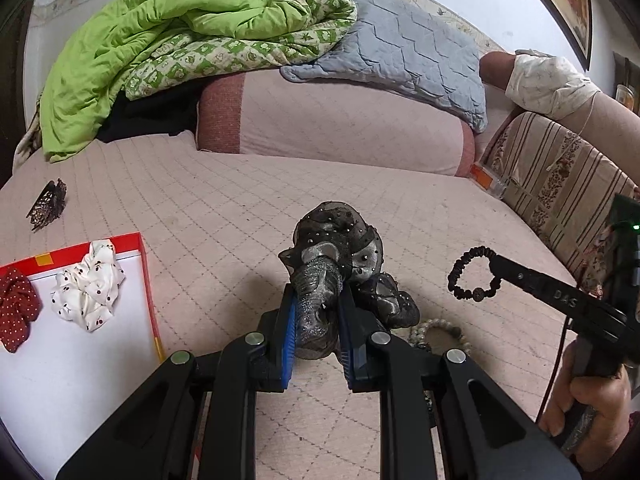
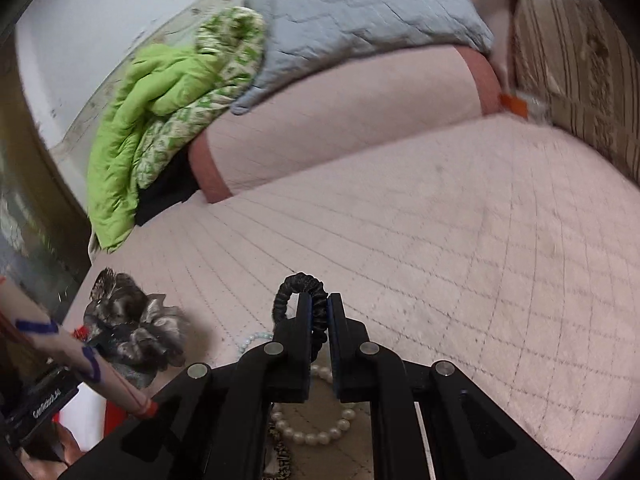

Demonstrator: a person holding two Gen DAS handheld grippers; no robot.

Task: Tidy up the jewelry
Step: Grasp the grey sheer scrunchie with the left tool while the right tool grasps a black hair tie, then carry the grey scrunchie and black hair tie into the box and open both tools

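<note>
My left gripper (image 1: 316, 320) has its blue-padded fingers (image 1: 289, 336) clamped on the grey-black sequined hair bow (image 1: 340, 256), which stands up out of the jaws above the pink quilted bed cover (image 1: 224, 216). My right gripper (image 2: 319, 312) is pinched tight on the thin black beaded scrunchie (image 2: 298, 286); in the left wrist view that loop (image 1: 474, 274) hangs free in the air off the fingertips, to the right of the bow and apart from it. On the cover just below and between my two tools lies a pearl bracelet (image 2: 320, 428), partly hidden by the right gripper's frame. At near left sits the red-rimmed white box lid (image 1: 146, 280), holding a white cherry-print scrunchie (image 1: 88, 290) and, touching the left edge of the view, a dark red dotted scrunchie (image 1: 16, 308). Farther left on the cover, beyond the lid and well apart from it, rests a dark claw hair clip (image 1: 47, 205). At the far side are a pink bolster (image 1: 340, 120), with a crumpled green quilt (image 1: 160, 28) and a grey quilted pillow (image 1: 408, 48) piled on it. A hand (image 1: 592, 404) grips the right tool's handle at near right.
</note>
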